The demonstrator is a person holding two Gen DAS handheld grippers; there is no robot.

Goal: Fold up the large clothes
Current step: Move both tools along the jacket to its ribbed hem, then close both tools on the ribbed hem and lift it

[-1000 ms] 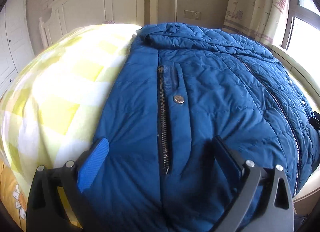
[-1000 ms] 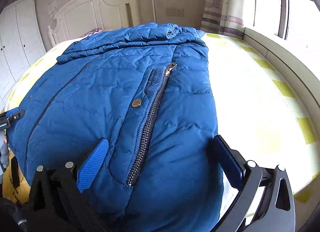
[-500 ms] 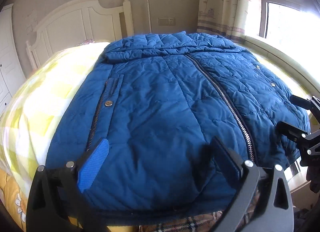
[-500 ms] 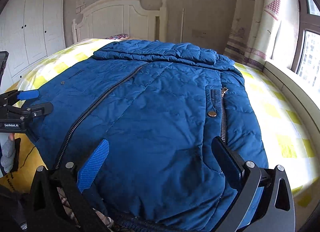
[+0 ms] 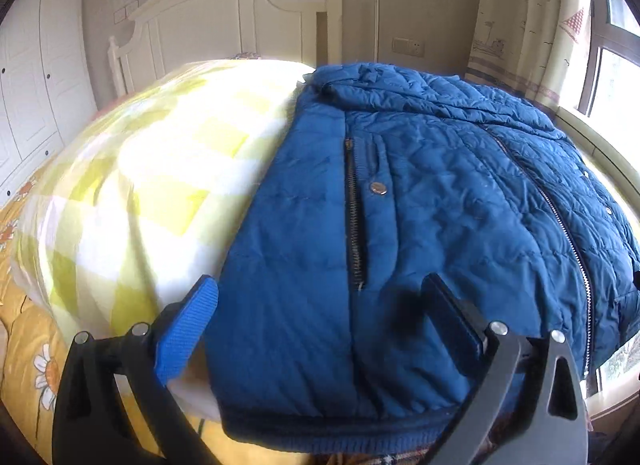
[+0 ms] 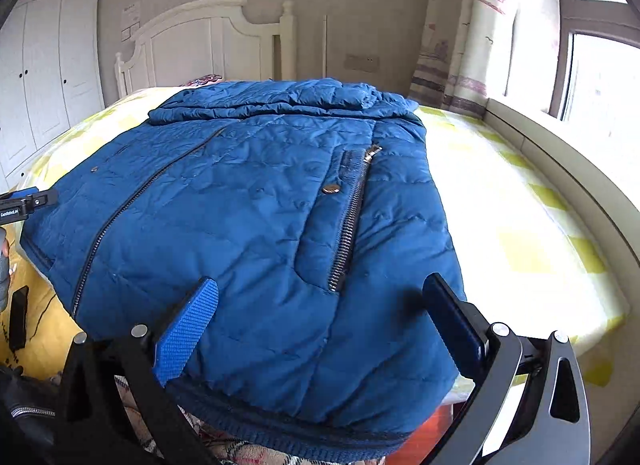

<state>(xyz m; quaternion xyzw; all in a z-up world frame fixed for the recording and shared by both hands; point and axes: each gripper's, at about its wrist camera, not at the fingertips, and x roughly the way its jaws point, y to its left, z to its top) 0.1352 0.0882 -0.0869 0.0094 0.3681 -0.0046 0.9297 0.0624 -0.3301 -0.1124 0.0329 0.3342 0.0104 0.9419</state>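
The blue jacket (image 5: 420,225) lies flat on the bed (image 5: 160,185), its hem at lower centre between the wide-open, empty fingers of the left gripper (image 5: 320,317) and right gripper (image 6: 320,317).

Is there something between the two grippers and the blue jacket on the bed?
Nothing visible. The left gripper and right gripper are both open, right at the hem of the blue jacket.

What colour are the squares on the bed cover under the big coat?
Yellow and white checks on the bed cover, clearest in the left wrist view, beside the blue coat.
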